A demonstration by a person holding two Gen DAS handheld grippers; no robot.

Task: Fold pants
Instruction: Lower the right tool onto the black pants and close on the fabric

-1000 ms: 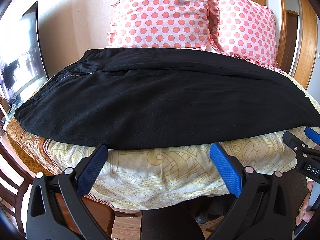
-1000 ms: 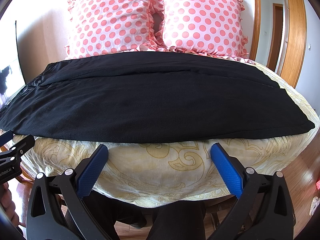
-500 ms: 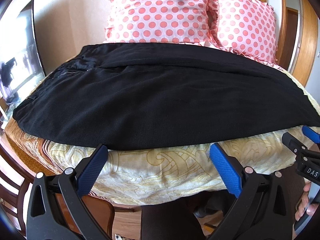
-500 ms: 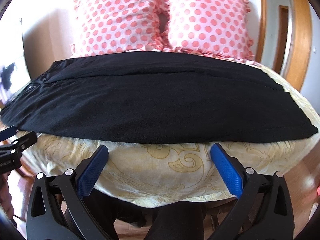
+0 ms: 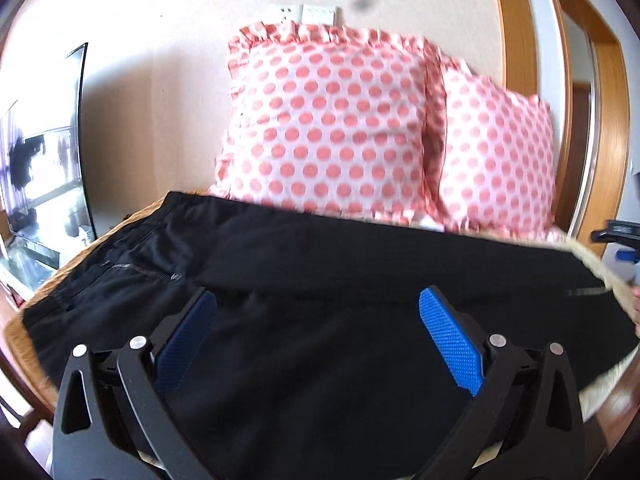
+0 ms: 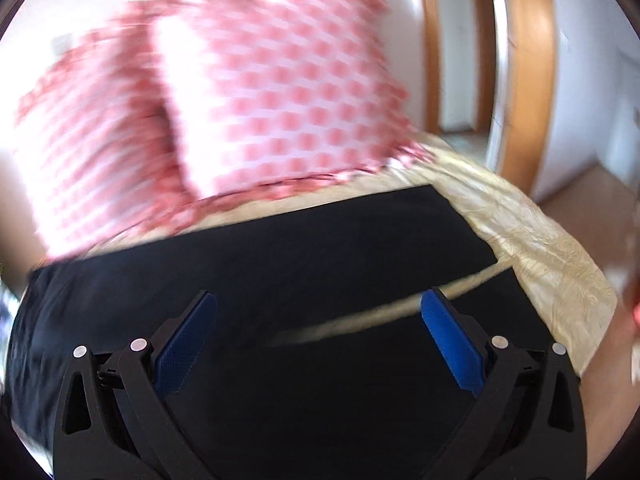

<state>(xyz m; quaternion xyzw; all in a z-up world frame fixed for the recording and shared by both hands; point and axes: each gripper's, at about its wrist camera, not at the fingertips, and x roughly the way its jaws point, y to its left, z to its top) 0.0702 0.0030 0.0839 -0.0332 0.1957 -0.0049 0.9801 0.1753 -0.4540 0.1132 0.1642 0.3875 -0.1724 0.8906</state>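
Black pants [image 5: 320, 280] lie spread flat across a bed covered by a cream patterned bedspread [image 6: 540, 240], waistband and zipper toward the left. The left gripper [image 5: 318, 328] hovers over the middle of the fabric, its blue-padded fingers [image 5: 450, 344] spread wide and gripping nothing. The right gripper [image 6: 318, 328] — also spread wide, empty — hangs over the leg ends, where a thin strip of bedspread shows between the two legs. Two pink polka-dot pillows [image 5: 332, 128] stand against the wall behind. The right view is motion-blurred.
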